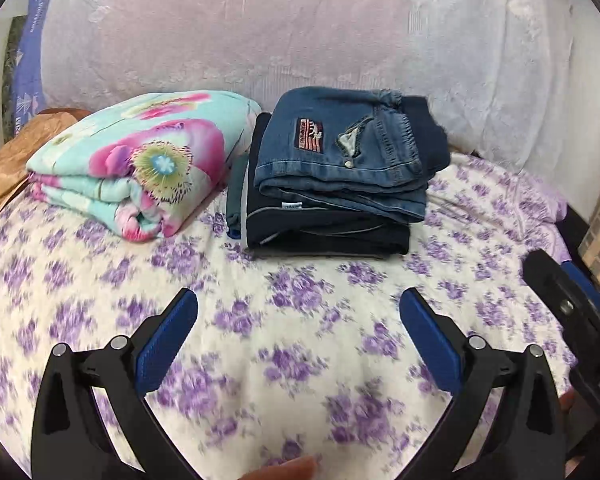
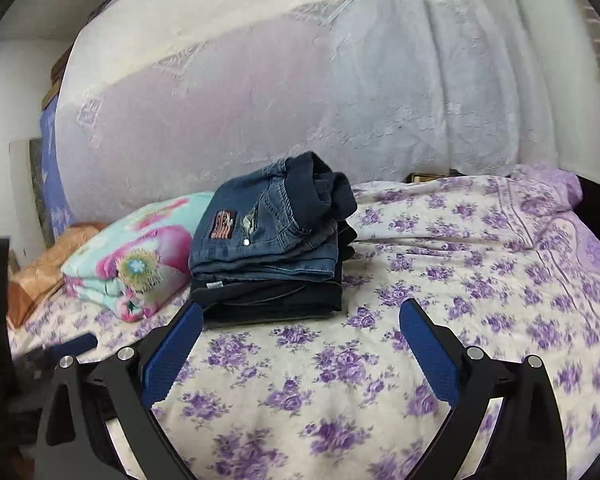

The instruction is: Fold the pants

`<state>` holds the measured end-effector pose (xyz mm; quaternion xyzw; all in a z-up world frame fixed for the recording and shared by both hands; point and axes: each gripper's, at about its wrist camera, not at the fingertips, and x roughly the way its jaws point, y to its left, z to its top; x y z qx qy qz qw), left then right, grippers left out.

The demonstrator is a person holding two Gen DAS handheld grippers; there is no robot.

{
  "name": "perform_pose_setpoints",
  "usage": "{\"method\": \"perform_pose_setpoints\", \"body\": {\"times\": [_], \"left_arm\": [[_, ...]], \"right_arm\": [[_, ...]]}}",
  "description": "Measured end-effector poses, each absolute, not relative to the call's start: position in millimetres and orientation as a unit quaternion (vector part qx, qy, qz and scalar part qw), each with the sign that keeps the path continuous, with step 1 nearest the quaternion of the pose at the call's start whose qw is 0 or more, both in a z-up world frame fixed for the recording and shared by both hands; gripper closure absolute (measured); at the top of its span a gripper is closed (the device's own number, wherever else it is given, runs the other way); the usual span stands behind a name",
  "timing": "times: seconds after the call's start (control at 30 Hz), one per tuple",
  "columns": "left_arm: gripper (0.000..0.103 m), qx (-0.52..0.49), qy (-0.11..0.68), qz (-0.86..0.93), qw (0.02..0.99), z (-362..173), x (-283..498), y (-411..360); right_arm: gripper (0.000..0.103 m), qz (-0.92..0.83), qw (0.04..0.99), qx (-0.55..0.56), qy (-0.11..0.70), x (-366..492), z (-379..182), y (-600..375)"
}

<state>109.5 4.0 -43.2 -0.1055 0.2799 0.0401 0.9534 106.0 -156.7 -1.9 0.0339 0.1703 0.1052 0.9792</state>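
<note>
Folded jeans sitting atop a dark clothes stack on the floral bedsheet, beside a flowered blanket, left gripper and right gripper both hanging spread wide and empty, possibly pulling back.

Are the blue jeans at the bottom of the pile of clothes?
No, the folded blue jeans lie on top of the pile, with darker folded pants underneath them on the flowery bed sheet.
</note>
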Motion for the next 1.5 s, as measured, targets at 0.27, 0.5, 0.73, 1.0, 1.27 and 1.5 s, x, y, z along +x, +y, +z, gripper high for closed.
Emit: {"method": "perform_pose_setpoints", "body": {"times": [0.27, 0.5, 0.73, 1.0, 1.27, 1.5], "left_arm": [[0.005, -0.039, 0.242, 0.076, 0.967, -35.6, 98.7, -12.2], [0.005, -0.051, 0.264, 0.086, 0.959, -52.9, 111.7, -13.7], [0.005, -0.024, 0.278, 0.092, 0.956, -64.6, 116.7, -22.1], [0.005, -0.030, 0.283, 0.099, 0.953, -67.0, 116.9, -19.3], [0.005, -0.055, 0.288, 0.104, 0.950, -68.4, 118.0, -11.1], [0.005, -0.056, 0.287, 0.106, 0.951, -68.1, 117.5, -10.9]], "right_arm": [[0.004, 0.104, 0.984, 0.038, 0.140, 98.9, -14.5, -163.0], [0.004, 0.134, 0.977, 0.050, 0.155, 105.1, -27.6, -156.8], [0.004, 0.130, 0.982, 0.012, 0.138, 95.3, -25.5, -145.1], [0.004, 0.119, 0.983, 0.030, 0.134, 94.2, -23.8, -151.1], [0.004, 0.104, 0.984, 0.045, 0.135, 96.2, -23.8, -159.2], [0.004, 0.097, 0.982, 0.078, 0.139, 99.6, -23.7, -171.1]]}}
